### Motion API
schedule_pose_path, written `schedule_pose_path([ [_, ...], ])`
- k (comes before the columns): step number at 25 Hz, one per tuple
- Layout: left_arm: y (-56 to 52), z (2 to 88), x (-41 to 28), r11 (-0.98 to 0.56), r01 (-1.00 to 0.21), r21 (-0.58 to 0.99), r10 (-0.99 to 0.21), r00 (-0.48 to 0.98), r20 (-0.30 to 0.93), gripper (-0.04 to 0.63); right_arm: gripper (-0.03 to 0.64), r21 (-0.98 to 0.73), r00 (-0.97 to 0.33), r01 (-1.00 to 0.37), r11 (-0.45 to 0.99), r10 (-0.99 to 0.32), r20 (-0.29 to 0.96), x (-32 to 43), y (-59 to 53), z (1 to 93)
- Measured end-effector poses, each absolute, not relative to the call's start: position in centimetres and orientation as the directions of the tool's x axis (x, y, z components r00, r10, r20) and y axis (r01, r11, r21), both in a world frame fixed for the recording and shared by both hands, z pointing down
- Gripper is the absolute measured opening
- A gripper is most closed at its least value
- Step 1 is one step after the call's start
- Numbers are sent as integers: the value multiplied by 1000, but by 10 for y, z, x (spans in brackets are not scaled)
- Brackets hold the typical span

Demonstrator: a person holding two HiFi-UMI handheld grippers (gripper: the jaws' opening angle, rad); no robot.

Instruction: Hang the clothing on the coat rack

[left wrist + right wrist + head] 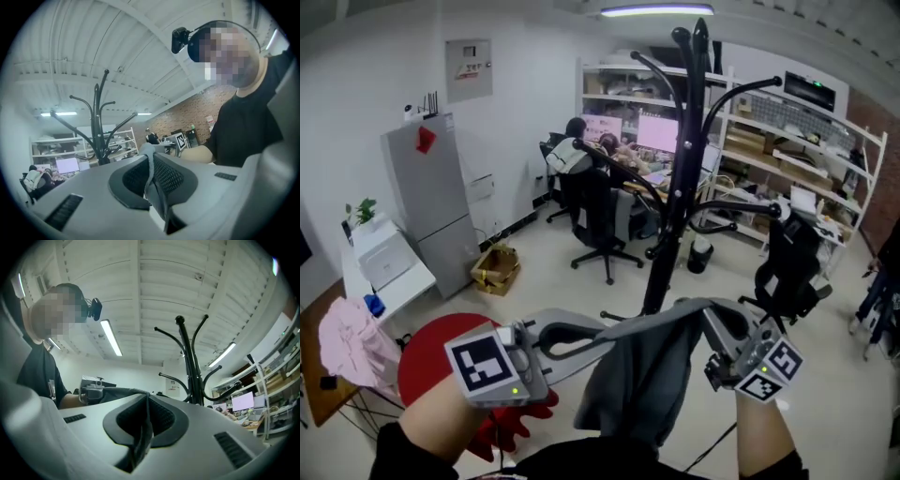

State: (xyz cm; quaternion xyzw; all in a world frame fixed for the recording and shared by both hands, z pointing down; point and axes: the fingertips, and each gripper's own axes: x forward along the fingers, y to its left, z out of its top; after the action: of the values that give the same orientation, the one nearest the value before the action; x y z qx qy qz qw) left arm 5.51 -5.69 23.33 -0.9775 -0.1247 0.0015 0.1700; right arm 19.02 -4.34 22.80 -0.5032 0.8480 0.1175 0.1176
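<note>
I'm seeing the grey garment (pixel 642 375) held up by two corners, middle sagging, in front of the upright black coat rack (pixel 680 187).

The light-grey plastic left tool (pixel 607 337) and its matching right tool (pixel 714 319) have black ridged pads (pixel 171 176) — behind each tool's jaws sits a black-and-white marker cube (pixel 483 364). The person wears a black short-sleeved shirt (pixel 248 126) and a small black head camera (pixel 179 40).

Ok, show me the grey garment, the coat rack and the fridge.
grey garment (pixel 642 375), head view, on the middle of the hanging fold.
coat rack (pixel 678 178), head view, on the upright black pole.
fridge (pixel 427 178), head view, on its upper door.
</note>
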Motion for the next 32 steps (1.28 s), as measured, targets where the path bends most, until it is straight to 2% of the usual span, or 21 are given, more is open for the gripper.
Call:
schedule_pose_path([
  [7, -41, 223, 107, -901, 298, -316, 308, 951, 21, 12, 5, 70, -310, -950, 304, -888, -340, 247, -43, 210],
  [13, -42, 216, 163, -907, 261, -330, 270, 963, 17, 12, 5, 54, -251, -967, 249, -893, -373, 304, -56, 201],
  [18, -42, 212, 228, -925, 174, -339, 187, 982, -6, 12, 5, 9, -285, -951, 310, -862, -419, 366, -75, 205],
  [24, -62, 203, 300, -940, 31, -340, 51, 997, -51, 12, 6, -1, -404, -895, 447, -809, -427, 421, -113, 208],
  [32, -100, 192, 326, -947, -169, -275, -143, 983, -113, 12, 6, -62, -481, -806, 589, -712, -511, 439, -154, 194],
])
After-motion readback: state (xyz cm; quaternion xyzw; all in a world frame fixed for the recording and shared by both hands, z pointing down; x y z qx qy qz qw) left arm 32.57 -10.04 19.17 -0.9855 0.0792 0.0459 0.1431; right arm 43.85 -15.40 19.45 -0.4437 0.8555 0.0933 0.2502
